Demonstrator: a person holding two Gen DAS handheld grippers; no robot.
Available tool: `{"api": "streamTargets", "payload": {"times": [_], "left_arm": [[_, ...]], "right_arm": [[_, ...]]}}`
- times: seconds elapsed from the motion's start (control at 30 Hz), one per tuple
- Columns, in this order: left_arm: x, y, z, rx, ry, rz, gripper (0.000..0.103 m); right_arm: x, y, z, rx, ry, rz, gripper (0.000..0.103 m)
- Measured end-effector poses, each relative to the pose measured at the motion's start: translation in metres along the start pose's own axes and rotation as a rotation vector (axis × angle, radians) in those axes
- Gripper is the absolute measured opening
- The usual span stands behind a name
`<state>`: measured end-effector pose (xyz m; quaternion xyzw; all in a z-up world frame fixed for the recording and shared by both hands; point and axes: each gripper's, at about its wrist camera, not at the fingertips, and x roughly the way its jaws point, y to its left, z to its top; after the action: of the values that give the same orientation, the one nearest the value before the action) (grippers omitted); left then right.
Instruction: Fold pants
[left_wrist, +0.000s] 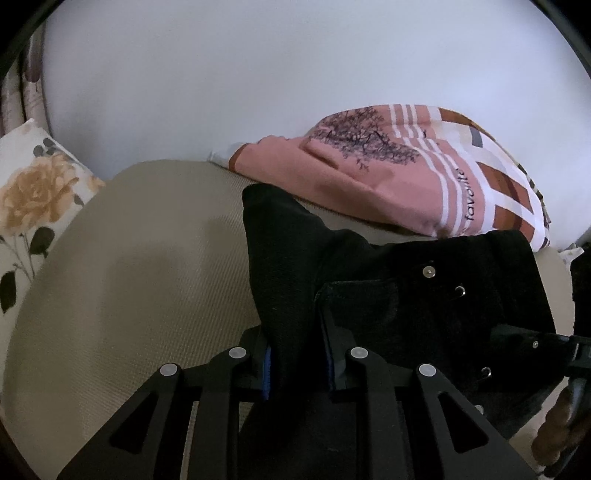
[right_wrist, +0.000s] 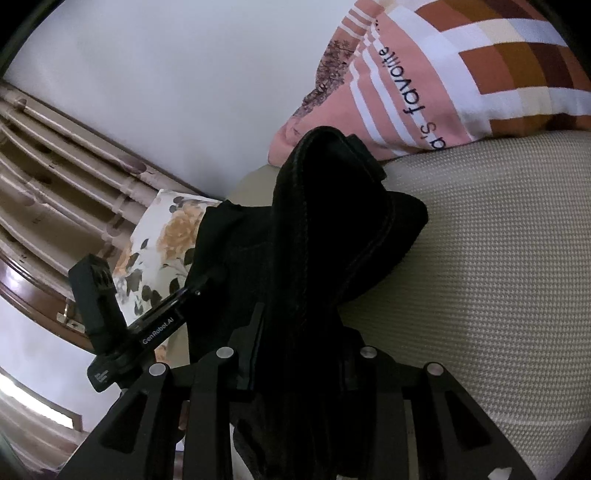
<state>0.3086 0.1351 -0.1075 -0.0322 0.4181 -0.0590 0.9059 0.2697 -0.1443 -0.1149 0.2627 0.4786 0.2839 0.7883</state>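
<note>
The black pants (left_wrist: 388, 280) hang bunched over the beige cushioned seat (left_wrist: 140, 258), with metal rivets showing near the waist. My left gripper (left_wrist: 299, 354) is shut on a fold of the pants, which runs up between its fingers. My right gripper (right_wrist: 303, 343) is shut on another thick fold of the pants (right_wrist: 332, 229), lifted above the seat (right_wrist: 480, 258). The left gripper shows in the right wrist view (right_wrist: 159, 325), at the pants' left side. The fingertips of both are hidden by cloth.
A pink printed pillow (left_wrist: 406, 177) lies at the back of the seat, also in the right wrist view (right_wrist: 424, 81). A floral cushion (left_wrist: 33, 206) sits at the left. A white wall is behind. Curtains (right_wrist: 55, 177) hang at the left.
</note>
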Motion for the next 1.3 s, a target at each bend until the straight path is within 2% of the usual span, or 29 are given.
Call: {"api": "streamTargets", "payload": {"times": [0.1,0.27,0.4,0.57,0.83,1.07,1.2,1.3], "left_arm": [[0.004,0.001,-0.004,0.009,-0.005,0.009,0.026],[0.008,0.002,-0.012,0.025,-0.023,0.053,0.037],[0.012,0.008,-0.017,0.034,-0.029,0.091,0.040],[0.012,0.012,-0.022,0.040,-0.053,0.135,0.059],[0.015,0.014,-0.030,0.038,-0.089,0.173,0.072],[0.019,0.020,-0.033,0.009,-0.078,0.136,0.081],[0.019,0.023,-0.035,-0.012,-0.078,0.120,0.082],[0.017,0.025,-0.036,-0.029,-0.090,0.120,0.083]], "right_arm": [[0.003,-0.003,-0.001,-0.005,0.006,-0.019,0.028],[0.011,-0.011,-0.002,0.008,0.012,-0.053,0.028],[0.014,-0.014,-0.003,0.010,0.005,-0.070,0.029],[0.021,-0.011,-0.006,-0.011,-0.002,-0.119,0.034],[0.028,0.001,-0.017,-0.096,-0.080,-0.269,0.050],[0.030,0.007,-0.021,-0.133,-0.143,-0.392,0.068],[0.028,0.009,-0.025,-0.137,-0.187,-0.474,0.085],[0.024,0.010,-0.027,-0.138,-0.224,-0.507,0.088]]}}
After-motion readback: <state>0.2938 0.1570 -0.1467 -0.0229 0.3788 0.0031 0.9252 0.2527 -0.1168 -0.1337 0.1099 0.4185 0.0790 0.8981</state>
